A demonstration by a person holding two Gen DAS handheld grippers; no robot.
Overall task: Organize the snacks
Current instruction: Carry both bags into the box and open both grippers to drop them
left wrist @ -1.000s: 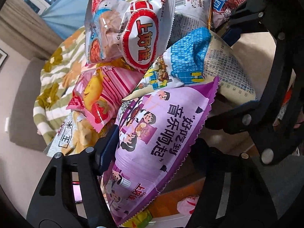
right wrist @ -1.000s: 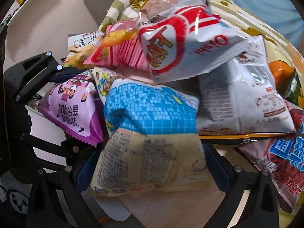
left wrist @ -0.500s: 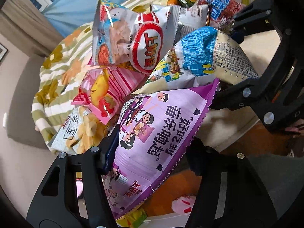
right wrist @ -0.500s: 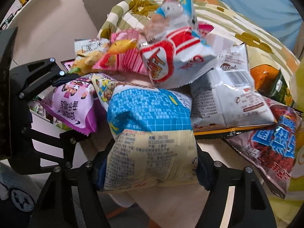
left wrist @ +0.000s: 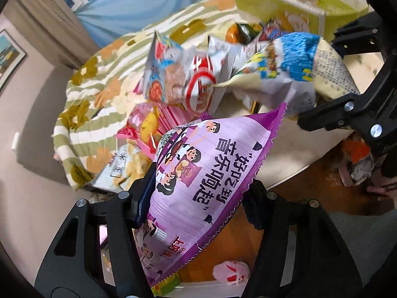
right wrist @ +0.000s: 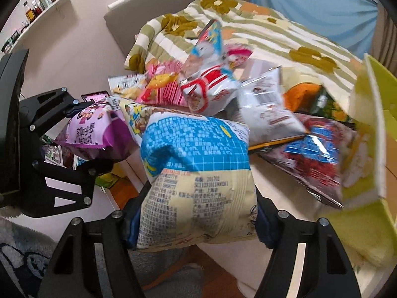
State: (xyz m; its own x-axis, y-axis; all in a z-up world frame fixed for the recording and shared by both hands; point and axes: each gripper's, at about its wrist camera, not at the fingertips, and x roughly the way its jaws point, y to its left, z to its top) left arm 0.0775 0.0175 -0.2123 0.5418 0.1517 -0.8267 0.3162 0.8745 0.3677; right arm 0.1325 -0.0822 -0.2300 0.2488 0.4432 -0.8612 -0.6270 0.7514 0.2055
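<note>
My left gripper (left wrist: 196, 198) is shut on a purple snack bag (left wrist: 206, 173) and holds it lifted off the pile; the bag also shows at the left of the right wrist view (right wrist: 94, 131). My right gripper (right wrist: 196, 213) is shut on a blue and cream snack bag (right wrist: 196, 173), lifted beside the purple one; it shows in the left wrist view (left wrist: 297, 74). Behind them on the table lie a red and white bag (right wrist: 211, 89), a pink striped bag (right wrist: 163, 89), a white bag (right wrist: 265, 104) and a red and blue bag (right wrist: 317, 154).
A yellow-green box (right wrist: 372, 134) stands open at the right of the table (right wrist: 280, 188); it shows at the top of the left wrist view (left wrist: 285, 2). A bed with a green flowered quilt (left wrist: 94, 87) lies behind. A wall shelf with bottles (right wrist: 37, 7) is far left.
Both grippers have pulled back and up from the pile with their bags. The pile looks smaller and farther, and the yellow-green box has come into view.
</note>
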